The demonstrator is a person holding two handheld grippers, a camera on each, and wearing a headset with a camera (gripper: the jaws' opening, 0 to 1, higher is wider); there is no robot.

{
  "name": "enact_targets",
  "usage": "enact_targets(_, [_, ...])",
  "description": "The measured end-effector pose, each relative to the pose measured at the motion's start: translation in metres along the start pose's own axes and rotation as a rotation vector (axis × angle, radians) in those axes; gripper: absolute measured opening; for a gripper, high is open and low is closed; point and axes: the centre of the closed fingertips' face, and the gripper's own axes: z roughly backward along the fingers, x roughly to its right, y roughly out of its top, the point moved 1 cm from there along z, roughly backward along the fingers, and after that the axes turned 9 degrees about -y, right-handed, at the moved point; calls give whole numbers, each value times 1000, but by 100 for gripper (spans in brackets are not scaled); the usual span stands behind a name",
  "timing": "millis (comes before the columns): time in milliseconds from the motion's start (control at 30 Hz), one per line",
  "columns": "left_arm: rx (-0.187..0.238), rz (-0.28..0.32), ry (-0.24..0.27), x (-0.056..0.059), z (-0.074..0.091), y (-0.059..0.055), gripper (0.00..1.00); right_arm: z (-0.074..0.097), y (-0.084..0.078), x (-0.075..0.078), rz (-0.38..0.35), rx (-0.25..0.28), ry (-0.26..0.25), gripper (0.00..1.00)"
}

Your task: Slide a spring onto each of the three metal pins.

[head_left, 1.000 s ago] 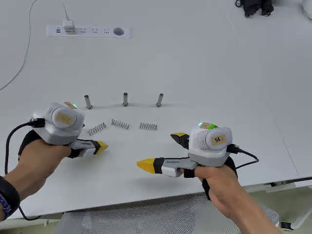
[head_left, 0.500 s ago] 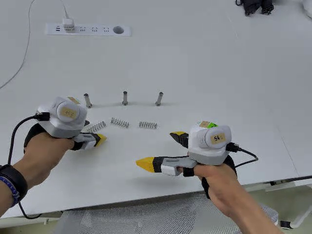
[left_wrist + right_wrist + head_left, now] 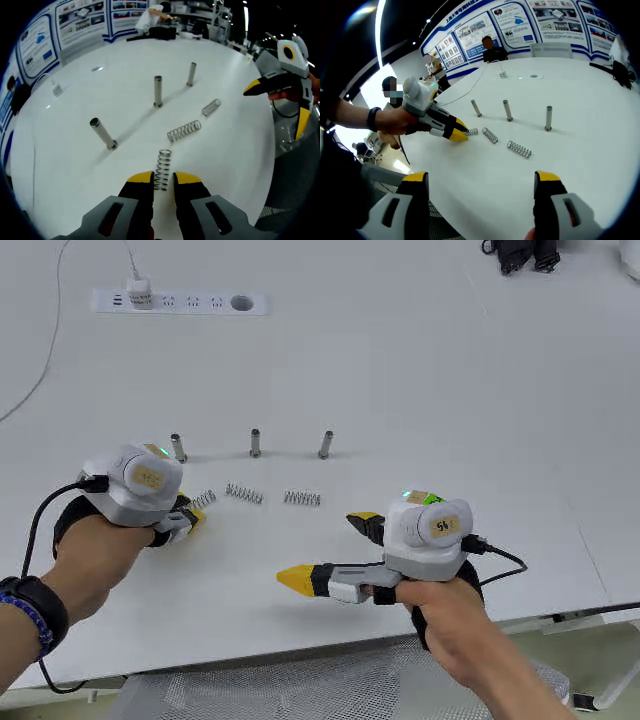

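Three upright metal pins stand in a row on the white table. Three springs lie flat in front of them: left, middle, right. My left gripper reaches the left spring. In the left gripper view the near end of that spring lies between the yellow fingertips, which stand a narrow gap apart, with the pins beyond. My right gripper hovers wide open near the table's front, holding nothing, with the right spring ahead of it.
A white power strip with a plugged charger lies at the back left, its cable trailing off left. Black gear sits at the far right corner. The table's front edge runs just under both hands.
My left gripper has moved forward and right to the left spring, so its tips now flank the spring's near end. The right gripper has barely shifted.
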Motion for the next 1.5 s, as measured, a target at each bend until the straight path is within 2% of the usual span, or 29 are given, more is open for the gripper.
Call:
enact_targets(233, [-17,-27,20,-2,0,-1,11,-1,1,0,1,0,2,88])
enact_targets(500, [-19,13,12,0,2,-3,10,-1,4,-2,5,2,8,88])
enact_targets(667, [-14,11,2,5,7,-5,10,-1,6,-1,-8,6,11,87])
enact_targets(1000, [22,-4,-25,24,20,6,10,-2,10,-5,-6,11,30,86])
enact_targets(1233, [54,-38,-57,41,27,20,10,-2,13,-9,-8,19,52,84])
enact_targets(1500, [90,-86,-106,65,37,36,10,3,25,-8,-4,45,82,77])
